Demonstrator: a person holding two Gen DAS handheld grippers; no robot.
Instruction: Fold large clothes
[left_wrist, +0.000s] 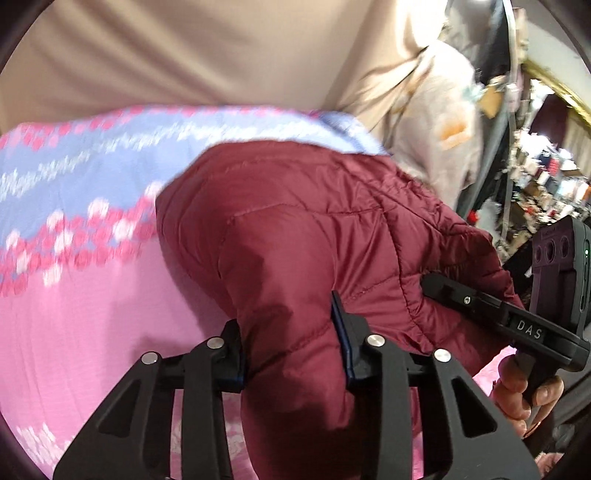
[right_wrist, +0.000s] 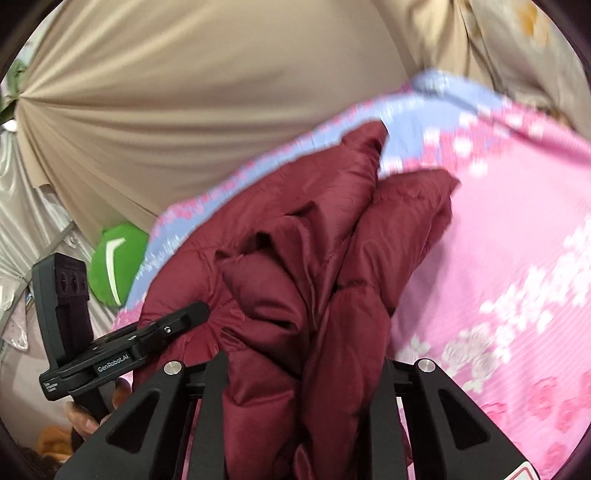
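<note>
Above the pink floral bedsheet (left_wrist: 92, 332), both tools (left_wrist: 291, 339) (right_wrist: 303, 373) clamp the maroon puffer jacket (left_wrist: 295, 229), beige curtain (right_wrist: 184, 92) behind.

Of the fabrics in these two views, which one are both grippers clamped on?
The dark red puffer jacket. The left gripper and right gripper both pinch its quilted folds; the pink flowered bedsheet lies underneath, the beige curtain hangs behind.

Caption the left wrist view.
Left gripper clamps the maroon puffer jacket over a pink floral bedsheet.

Maroon quilted jacket (left_wrist: 295, 229), pink-blue seemingly floral bedsheet (left_wrist: 74, 295)
</note>
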